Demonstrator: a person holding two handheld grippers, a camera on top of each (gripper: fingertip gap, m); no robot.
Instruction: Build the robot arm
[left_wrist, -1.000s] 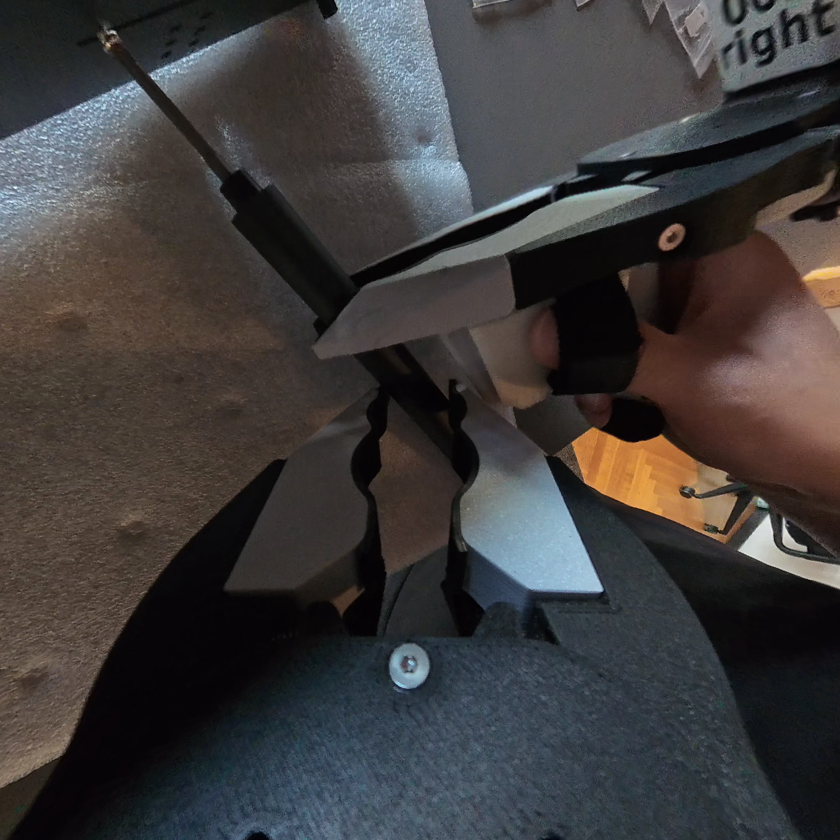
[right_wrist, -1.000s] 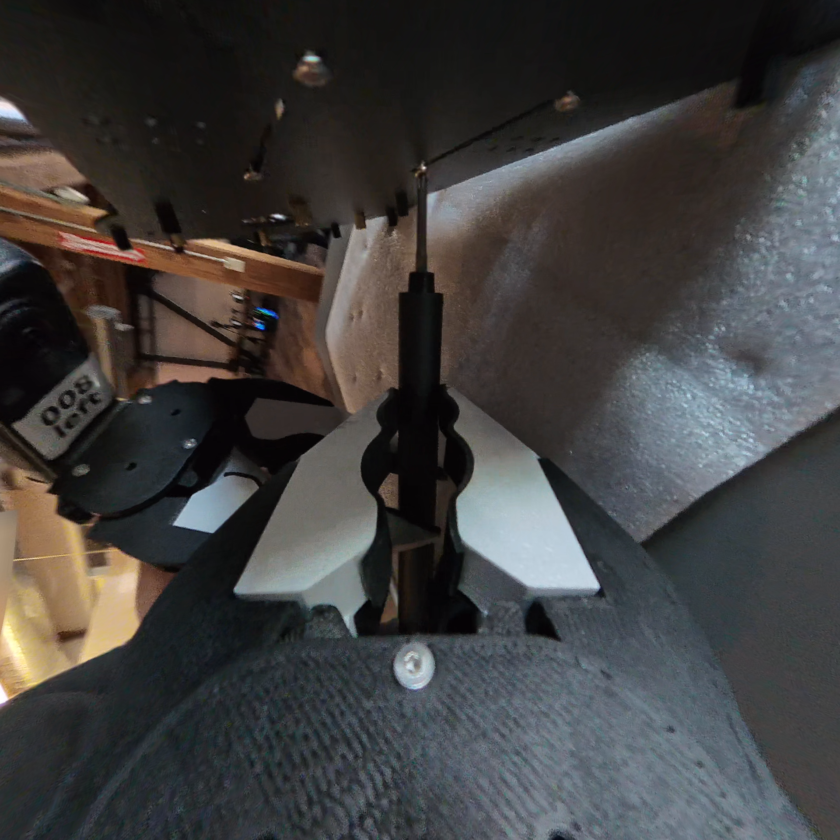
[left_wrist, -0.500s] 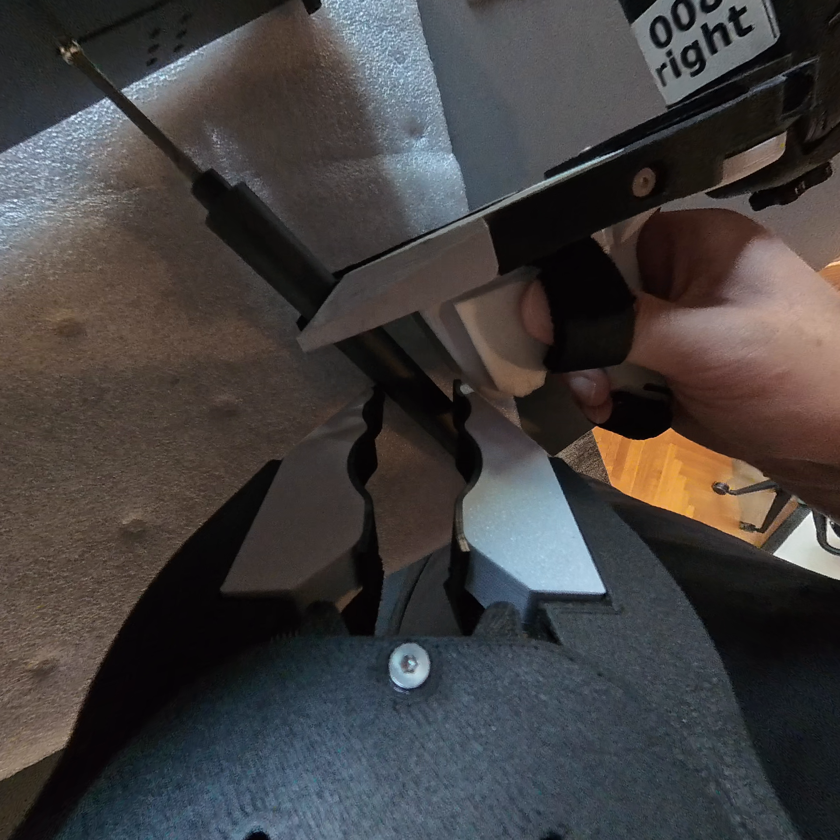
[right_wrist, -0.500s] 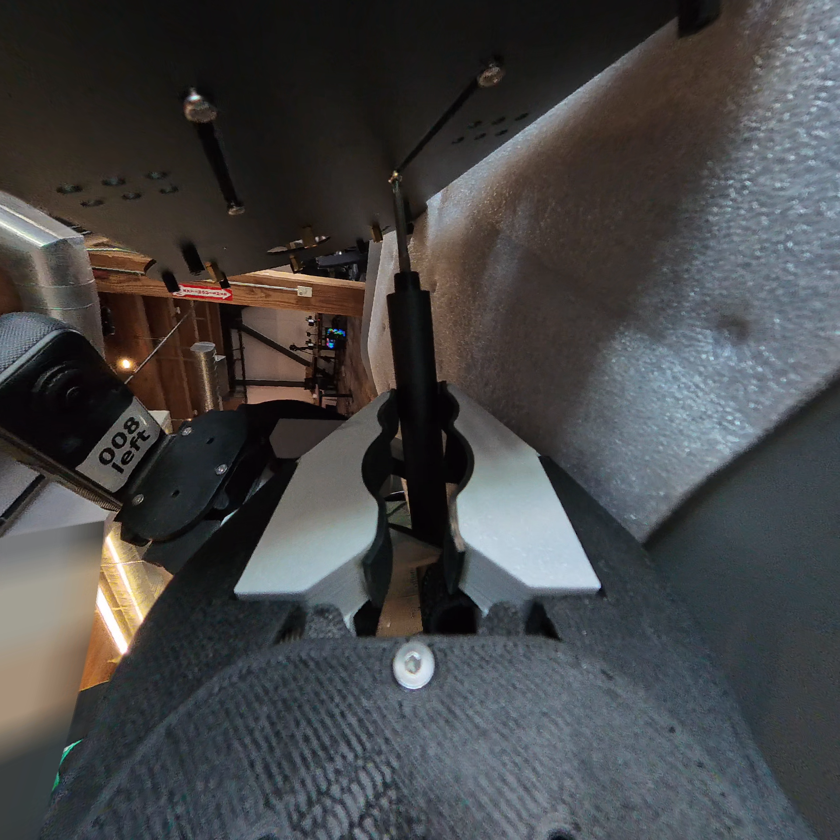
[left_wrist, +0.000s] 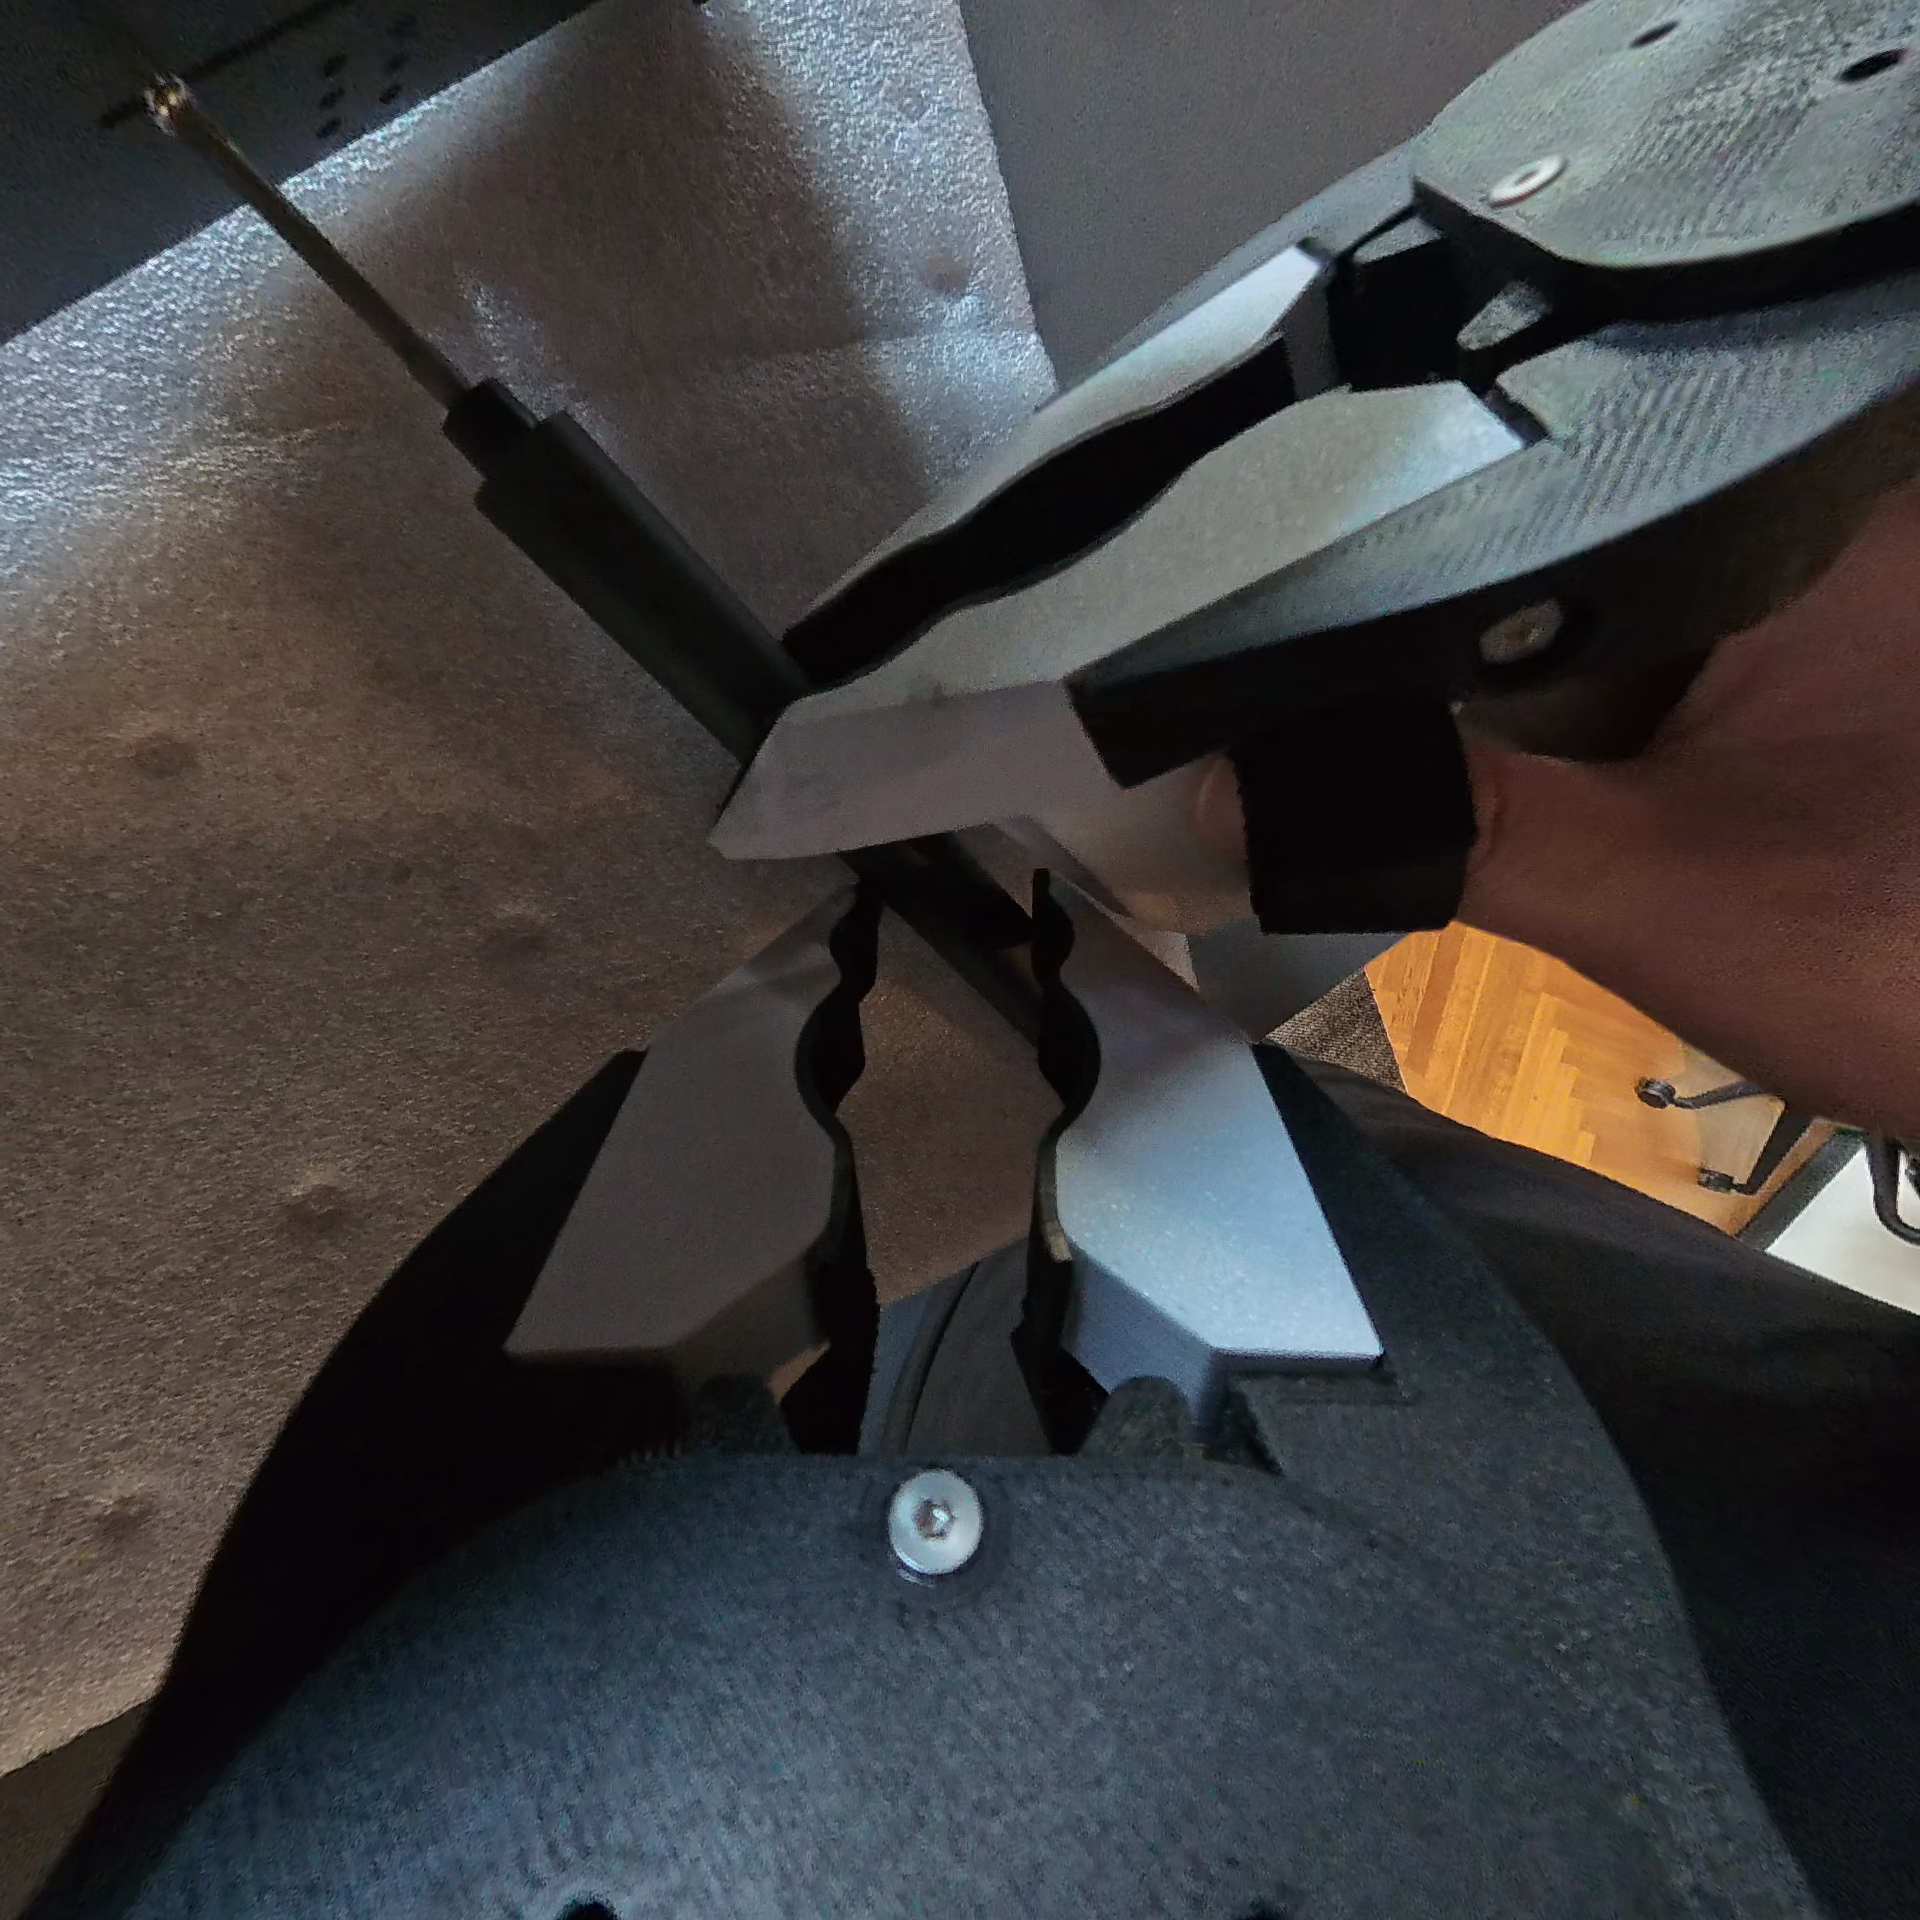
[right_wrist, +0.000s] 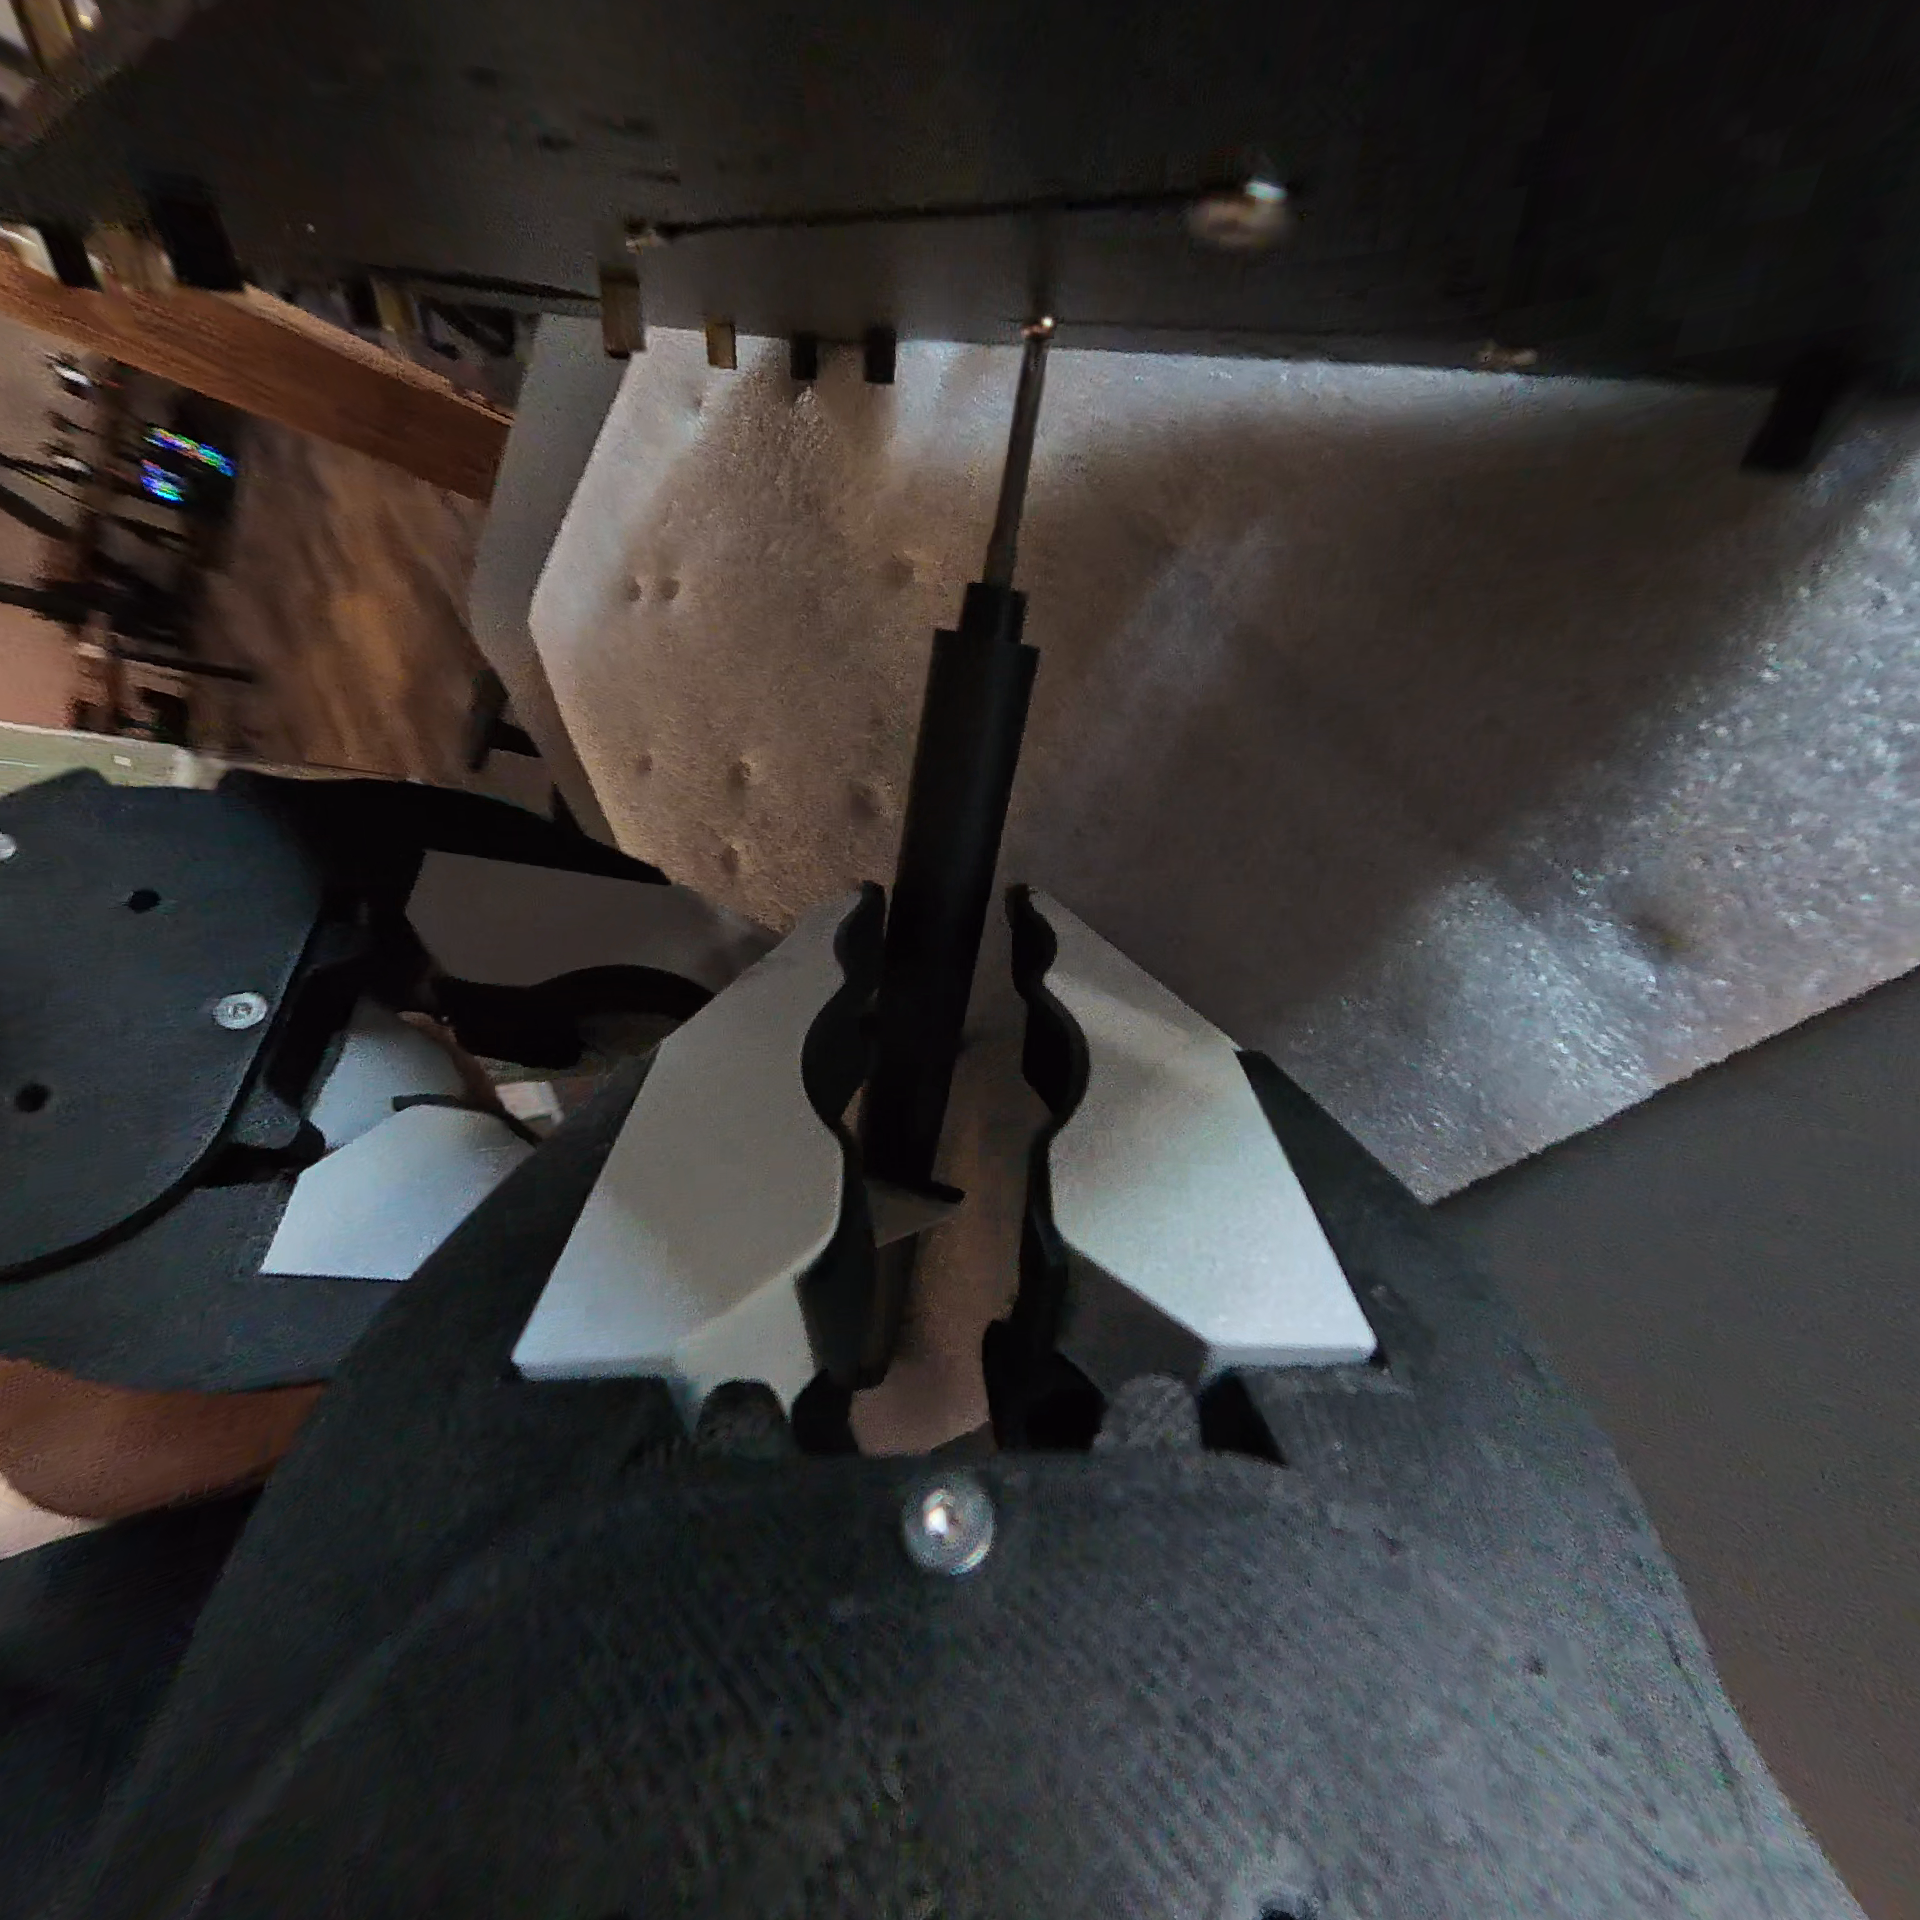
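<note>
1. In the right wrist view the right gripper (right_wrist: 940, 904) sits at frame centre, its claw spread wider than the black handle of the screwdriver (right_wrist: 956, 831) that runs up between its fingers
2. The handle leans against the left-hand pad; a clear gap shows on its right side
3. The thin metal shaft reaches to the upper middle of the frame, its tip at a small screw (right_wrist: 1039, 324) on the edge of a dark panel (right_wrist: 935, 104)
4. A sheet of white foam (right_wrist: 1351, 779) fills the background behind the tool
5. The left gripper (right_wrist: 395, 1122) lies at the left edge
6. In the left wrist view the left gripper (left_wrist: 945, 935) is spread, gripping nothing; the handle's rear end crosses by its tips, contact unclear
7. A hand (left_wrist: 1662, 883) grips the right gripper's handle at the right edge
</note>
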